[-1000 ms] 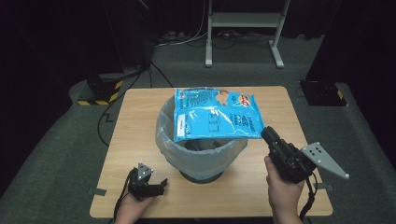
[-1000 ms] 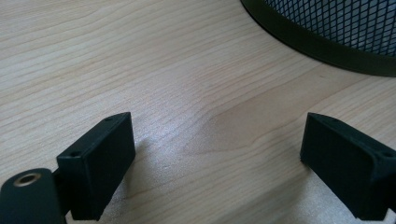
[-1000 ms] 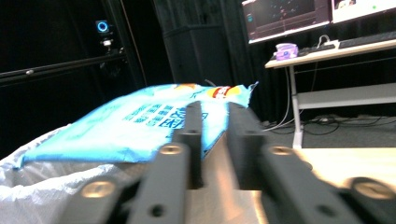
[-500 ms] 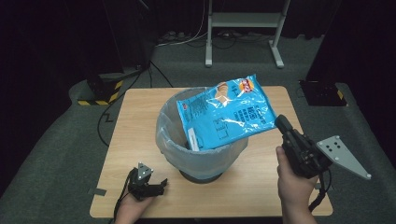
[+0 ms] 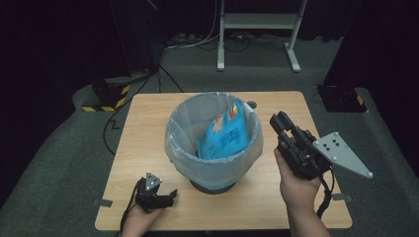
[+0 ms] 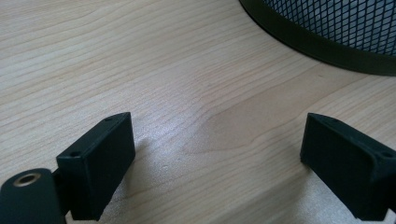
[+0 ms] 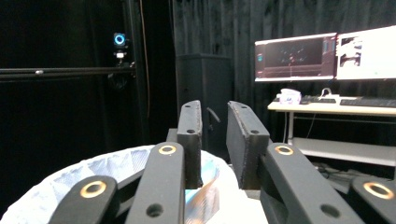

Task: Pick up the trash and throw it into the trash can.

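A blue snack bag (image 5: 225, 136) stands tilted inside the bin (image 5: 184, 159), a black mesh basket lined with a clear plastic bag, in the middle of the wooden table (image 5: 146, 123). My right gripper (image 5: 280, 121) hovers just right of the bin's rim, raised and pointing away from me. Its jaws have just been opening and stand a little apart with nothing between them. In the right gripper view the right gripper (image 7: 214, 140) looks over the liner (image 7: 93, 175), and the bag's top (image 7: 203, 198) shows below the jaws. My left gripper (image 5: 168, 195) rests open on the table, left gripper (image 6: 217, 140) facing the bin's base (image 6: 327, 42).
Behind the table a white stand (image 5: 257, 29) rests on the grey floor. A yellow-and-black striped box (image 5: 106, 96) sits at the left and a black box (image 5: 341, 96) at the right. A desk with lit monitors (image 7: 322, 53) stands farther off.
The blue bag was held across the bin's top; it tipped up and has dropped inside the bin. My right gripper let go of it and rose. The left gripper stayed put.
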Demonstrator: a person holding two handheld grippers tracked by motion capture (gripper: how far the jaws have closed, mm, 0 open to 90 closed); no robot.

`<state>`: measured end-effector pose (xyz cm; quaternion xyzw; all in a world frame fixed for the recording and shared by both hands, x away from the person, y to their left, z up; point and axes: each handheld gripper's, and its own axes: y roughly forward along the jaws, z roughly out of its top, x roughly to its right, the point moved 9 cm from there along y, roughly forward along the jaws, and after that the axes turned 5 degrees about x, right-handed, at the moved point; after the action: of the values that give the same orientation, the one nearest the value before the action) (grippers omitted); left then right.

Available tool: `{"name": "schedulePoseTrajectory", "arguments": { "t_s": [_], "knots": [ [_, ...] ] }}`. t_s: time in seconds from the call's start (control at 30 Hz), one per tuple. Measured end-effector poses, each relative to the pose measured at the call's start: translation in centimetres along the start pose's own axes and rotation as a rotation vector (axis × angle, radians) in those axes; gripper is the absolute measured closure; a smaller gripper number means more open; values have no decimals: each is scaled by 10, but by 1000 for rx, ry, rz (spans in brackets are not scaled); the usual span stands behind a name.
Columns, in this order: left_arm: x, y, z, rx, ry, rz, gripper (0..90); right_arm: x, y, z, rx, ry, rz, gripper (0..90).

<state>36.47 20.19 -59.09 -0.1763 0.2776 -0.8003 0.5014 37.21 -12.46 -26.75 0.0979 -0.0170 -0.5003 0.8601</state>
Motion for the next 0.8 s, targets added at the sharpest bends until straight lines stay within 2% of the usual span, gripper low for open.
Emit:
{"name": "schedulePoseTrajectory", "arguments": {
  "t_s": [0.13, 0.37, 0.43, 0.47, 0.63, 0.7, 0.8],
  "knots": [
    [0, 0, 0, 0, 0, 0, 99, -1, 2, -6, -21, 12, 13, 704],
    [0, 0, 0, 0, 1, 1, 99, 8, 6, -24, -73, 2, 18, 569],
    [0, 0, 0, -1, 1, 1, 99, 16, 6, -37, -96, -16, -1, 533],
    [0, 0, 0, -1, 1, 1, 99, 16, 6, -37, -96, -16, -1, 533],
    [0, 0, 0, -1, 1, 1, 99, 34, 4, -54, -106, -35, -39, 505],
    [0, 0, 0, 0, 1, 1, 99, 46, 2, -65, -127, -60, -66, 485],
    [0, 0, 0, -1, 1, -1, 99, 53, 1, -72, -145, -67, -77, 470]
  ]
}}
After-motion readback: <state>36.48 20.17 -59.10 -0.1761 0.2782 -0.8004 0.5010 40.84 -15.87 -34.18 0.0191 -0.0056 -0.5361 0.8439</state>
